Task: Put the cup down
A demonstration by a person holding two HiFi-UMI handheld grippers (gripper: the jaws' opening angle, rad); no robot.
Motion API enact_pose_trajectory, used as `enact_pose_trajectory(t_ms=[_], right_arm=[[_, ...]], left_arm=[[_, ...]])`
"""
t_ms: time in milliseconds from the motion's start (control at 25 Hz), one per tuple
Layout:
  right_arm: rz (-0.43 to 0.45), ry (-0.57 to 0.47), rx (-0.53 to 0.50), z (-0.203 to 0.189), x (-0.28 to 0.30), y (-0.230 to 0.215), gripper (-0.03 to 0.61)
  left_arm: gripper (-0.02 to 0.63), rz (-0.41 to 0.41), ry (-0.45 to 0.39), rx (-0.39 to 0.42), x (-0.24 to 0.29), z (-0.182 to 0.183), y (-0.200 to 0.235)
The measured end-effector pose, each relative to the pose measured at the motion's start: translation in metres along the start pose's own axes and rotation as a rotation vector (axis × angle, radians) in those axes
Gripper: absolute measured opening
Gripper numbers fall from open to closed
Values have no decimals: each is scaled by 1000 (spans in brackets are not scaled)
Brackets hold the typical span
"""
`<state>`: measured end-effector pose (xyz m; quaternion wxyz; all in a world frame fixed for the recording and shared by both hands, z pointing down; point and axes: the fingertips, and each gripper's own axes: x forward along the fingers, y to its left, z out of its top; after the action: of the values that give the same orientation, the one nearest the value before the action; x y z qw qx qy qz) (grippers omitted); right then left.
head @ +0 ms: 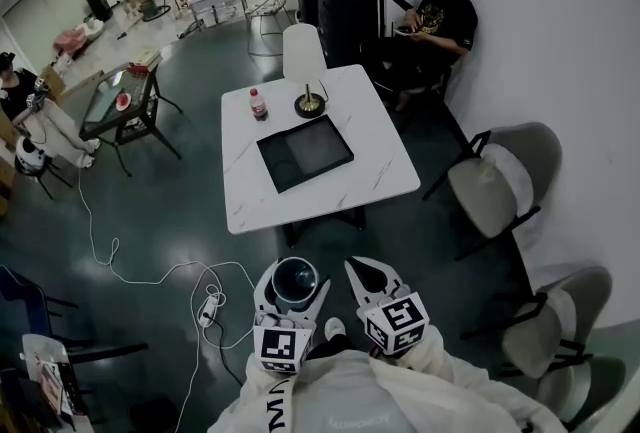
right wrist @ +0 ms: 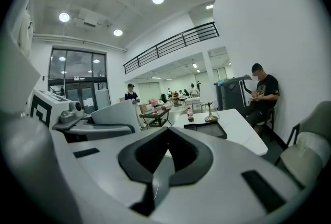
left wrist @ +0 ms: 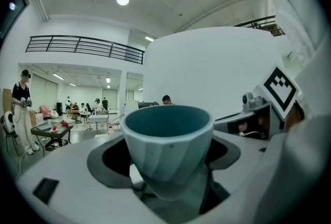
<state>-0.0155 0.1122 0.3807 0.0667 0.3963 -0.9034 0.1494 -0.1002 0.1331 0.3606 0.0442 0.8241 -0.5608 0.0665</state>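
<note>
Worktop (head: 375, 171): white, well ahead, black tray (head: 305, 153) at its centre. Left tongs (head: 293, 273) are clamped on the teal cup (head: 295, 283), upright, short of the worktop's near edge, over the floor. Right tongs (head: 368, 271) are together, empty. Imo: step in, keep cup level, lower onto bare worktop nr that edge, base flat, then release. Bottle (head: 258, 105) sits on the far side.

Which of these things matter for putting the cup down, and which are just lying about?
In the job: teal cup, left gripper gripping it, probably the white table.
Lying about: black tray, red-capped bottle, lamp, chairs, shut right gripper.
</note>
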Motion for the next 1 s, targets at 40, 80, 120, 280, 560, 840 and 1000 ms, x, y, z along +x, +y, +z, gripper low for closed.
enact_pose_trajectory(t_ms=[40, 80, 120, 280, 560, 840, 1000], right_arm=[[-2, -4, -6, 3, 6, 0, 6], [-4, -7, -11, 7, 12, 1, 6], [-6, -11, -16, 10, 17, 1, 6], [-14, -18, -18, 15, 35, -1, 6], [-3, -21, -24, 22, 56, -1, 6], [3, -25, -24, 24, 64, -9, 6], [7, -33, -25, 30, 70, -15, 6]], left_arm=[[402, -3, -5, -2, 3, 1, 6], [402, -4, -10, -4, 5, 2, 11], [402, -5, -12, -5, 7, 3, 17], [402, -13, -17, 7, 19, 4, 33], [402, 7, -20, 15, 26, 7, 53], [402, 18, -21, 19, 33, 6, 60], [402, 20, -23, 22, 42, 10, 62]])
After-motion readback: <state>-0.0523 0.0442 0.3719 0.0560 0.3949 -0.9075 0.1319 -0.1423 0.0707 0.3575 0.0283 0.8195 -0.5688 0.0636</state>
